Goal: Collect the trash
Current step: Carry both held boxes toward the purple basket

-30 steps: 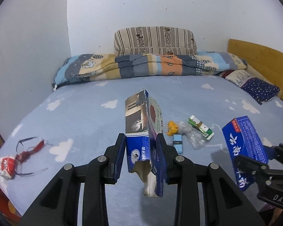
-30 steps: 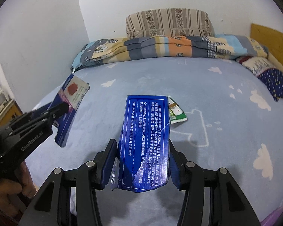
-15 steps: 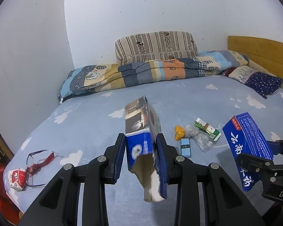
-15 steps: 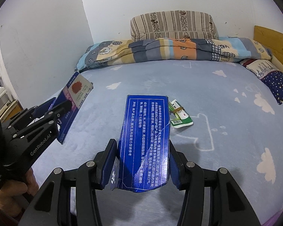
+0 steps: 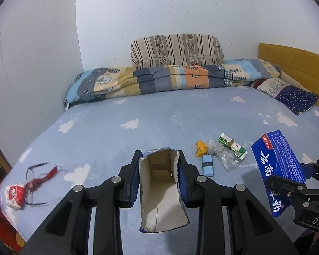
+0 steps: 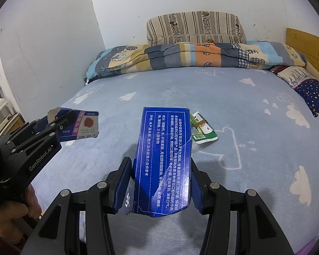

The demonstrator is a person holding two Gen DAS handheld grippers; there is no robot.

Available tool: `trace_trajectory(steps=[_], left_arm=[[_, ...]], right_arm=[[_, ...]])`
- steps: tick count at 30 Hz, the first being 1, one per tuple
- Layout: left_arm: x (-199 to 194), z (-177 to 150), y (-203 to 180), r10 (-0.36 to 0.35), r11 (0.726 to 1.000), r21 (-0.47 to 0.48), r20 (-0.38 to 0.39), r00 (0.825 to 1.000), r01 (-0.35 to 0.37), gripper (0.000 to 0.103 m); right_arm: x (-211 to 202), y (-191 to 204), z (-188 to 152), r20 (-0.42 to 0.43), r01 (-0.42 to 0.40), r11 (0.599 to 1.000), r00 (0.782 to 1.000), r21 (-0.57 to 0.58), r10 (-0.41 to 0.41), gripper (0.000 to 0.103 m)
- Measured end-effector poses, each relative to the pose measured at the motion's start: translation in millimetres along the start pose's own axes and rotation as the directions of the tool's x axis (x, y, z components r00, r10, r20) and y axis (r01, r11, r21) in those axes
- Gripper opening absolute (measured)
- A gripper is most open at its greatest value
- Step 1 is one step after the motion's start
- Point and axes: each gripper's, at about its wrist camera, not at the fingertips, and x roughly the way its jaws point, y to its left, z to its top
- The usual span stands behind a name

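My left gripper (image 5: 159, 157) grips a torn blue carton (image 5: 159, 191) whose open end faces the camera, showing its bare cardboard inside. Its jaws are closing, with the pads pressed on the carton's sides. My right gripper (image 6: 161, 165) is shut on a long blue box with white print (image 6: 163, 148), held over the bed. Each gripper shows in the other's view: the left gripper (image 6: 59, 119) with its carton (image 6: 85, 127), and the blue box (image 5: 278, 165) at the right. On the sheet lie a green pack (image 5: 231, 146), a yellow wrapper (image 5: 201, 149), clear plastic (image 5: 221, 155) and a small light-blue piece (image 5: 207, 164).
A red-and-white carton (image 5: 14, 193) with a red string (image 5: 42, 172) lies near the bed's left edge. A rolled quilt (image 5: 170, 80) and striped pillow (image 5: 176, 48) line the far wall. A wooden headboard (image 5: 297, 63) stands at right. A hand (image 6: 14, 210) holds the left gripper.
The carton in my left gripper has tipped over between the jaws, from standing upright with its printed side showing to lying with its open end toward the camera. The right gripper's box is unchanged.
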Motion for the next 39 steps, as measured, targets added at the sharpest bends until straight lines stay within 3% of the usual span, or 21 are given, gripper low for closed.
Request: trace_trajectory(steps=[39], left_arm=[[-0.7,2.8,-5.0,-0.014,1.0,-0.008,-0.006,1.0,0.014,0.03]], right_arm=[[1.4,1.3,-0.3,-0.003,0.002,1.0,1.0,0.0,-0.002,0.054]])
